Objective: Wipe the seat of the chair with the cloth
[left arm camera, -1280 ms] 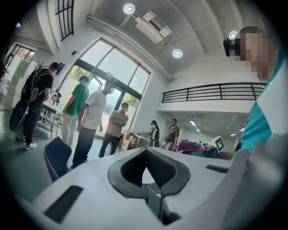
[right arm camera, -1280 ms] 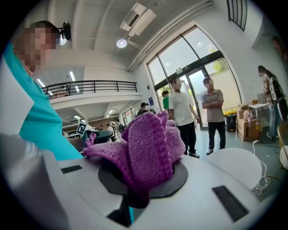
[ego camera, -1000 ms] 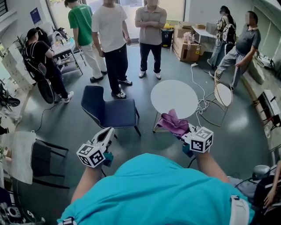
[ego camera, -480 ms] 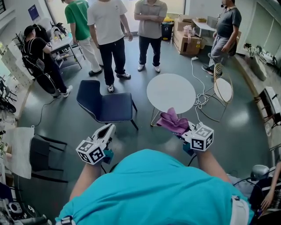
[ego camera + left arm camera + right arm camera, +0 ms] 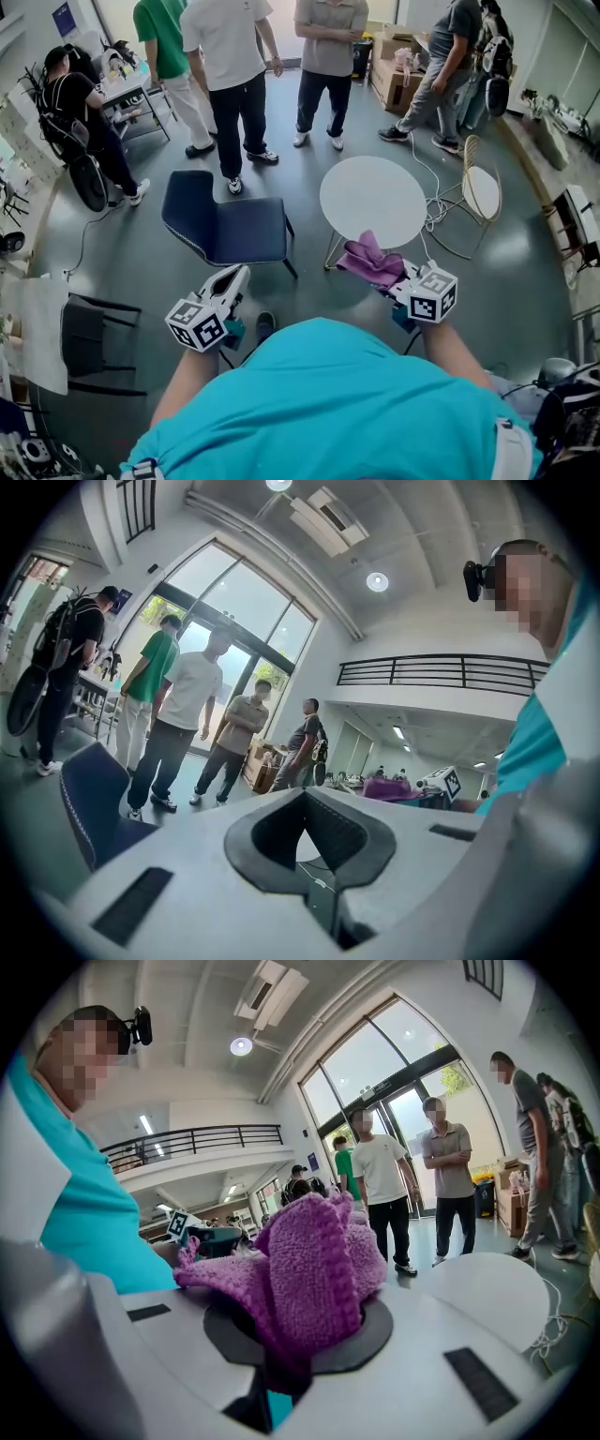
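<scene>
1. The cloth (image 5: 309, 1269) is a purple, nubbly towelling piece, bunched up and held in the air by the right gripper (image 5: 392, 281). Its fingers are closed on a fold low in the bundle, and the rest stands up in loose lobes.
2. It looks light, soft and floppy, so I judge it will drape and spread under slight pressure rather than slide off. The pinch near its middle seems sound, though a grip closer to one edge would leave more free cloth to lay flat.
3. The cloth hangs over the floor, just beside the near edge of the round white tabletop (image 5: 373, 202). It is well apart from the dark blue chair (image 5: 202, 211), and the seat (image 5: 248, 236) is bare and untouched.
4. The left gripper (image 5: 234, 277) points towards the chair, its fingers drawn together on nothing.
5. Hard to make out:
   - how deep the fold sits between the fingers
   - whether any cloth trails below them
   - whether the seat carries any dirt
   - the wearer's teal top (image 5: 328, 403), which cuts off the floor nearest them
</scene>
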Demonstrator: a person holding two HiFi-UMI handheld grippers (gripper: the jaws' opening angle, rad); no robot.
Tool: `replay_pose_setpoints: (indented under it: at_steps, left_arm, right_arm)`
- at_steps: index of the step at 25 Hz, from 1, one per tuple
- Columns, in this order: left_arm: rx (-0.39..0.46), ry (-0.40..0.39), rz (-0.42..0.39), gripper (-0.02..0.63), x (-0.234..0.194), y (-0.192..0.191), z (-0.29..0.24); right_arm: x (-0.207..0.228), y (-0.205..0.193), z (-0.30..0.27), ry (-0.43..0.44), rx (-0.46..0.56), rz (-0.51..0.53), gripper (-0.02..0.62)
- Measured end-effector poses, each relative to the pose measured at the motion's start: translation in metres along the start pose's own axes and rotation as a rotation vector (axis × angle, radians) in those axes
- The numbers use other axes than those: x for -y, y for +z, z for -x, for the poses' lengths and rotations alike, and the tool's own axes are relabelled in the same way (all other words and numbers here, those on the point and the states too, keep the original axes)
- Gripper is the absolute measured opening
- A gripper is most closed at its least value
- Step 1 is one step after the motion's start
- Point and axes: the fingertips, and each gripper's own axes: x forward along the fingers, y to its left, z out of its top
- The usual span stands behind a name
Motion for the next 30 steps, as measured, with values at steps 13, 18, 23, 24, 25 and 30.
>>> replay_pose_setpoints:
  at_steps: [13, 18, 23, 24, 25, 30]
  left_arm:
    - [-0.042, -0.197, -0.027, 0.003, -0.196, 0.087, -0.051]
    - [-0.047, -0.214, -0.024, 0.003, -0.248, 0.109, -0.074]
    - [-0.054, -0.194, -0.003, 0.003, -0.27, 0.109, -0.101]
    - [-0.059, -0.184, -0.002, 0.003, -0.274, 0.108, -0.108]
    - [-0.066, -0.172, 0.0, 0.003, -0.277, 0.108, -0.115]
    - [-0.071, -0.063, -0.01, 0.003, -0.289, 0.107, -0.158]
  right_arm:
    - [0.031, 0.077, -0.195, -0.152, 0.013, 0.0, 0.06]
    - [0.044, 0.095, -0.251, -0.139, -0.024, 0.025, 0.06]
    - [0.081, 0.104, -0.269, -0.124, -0.043, 0.007, 0.06]
    - [0.092, 0.105, -0.271, -0.12, -0.041, 0.0, 0.06]
    - [0.102, 0.107, -0.274, -0.114, -0.038, -0.008, 0.06]
    - [0.165, 0.117, -0.286, -0.008, -0.053, -0.003, 0.06]
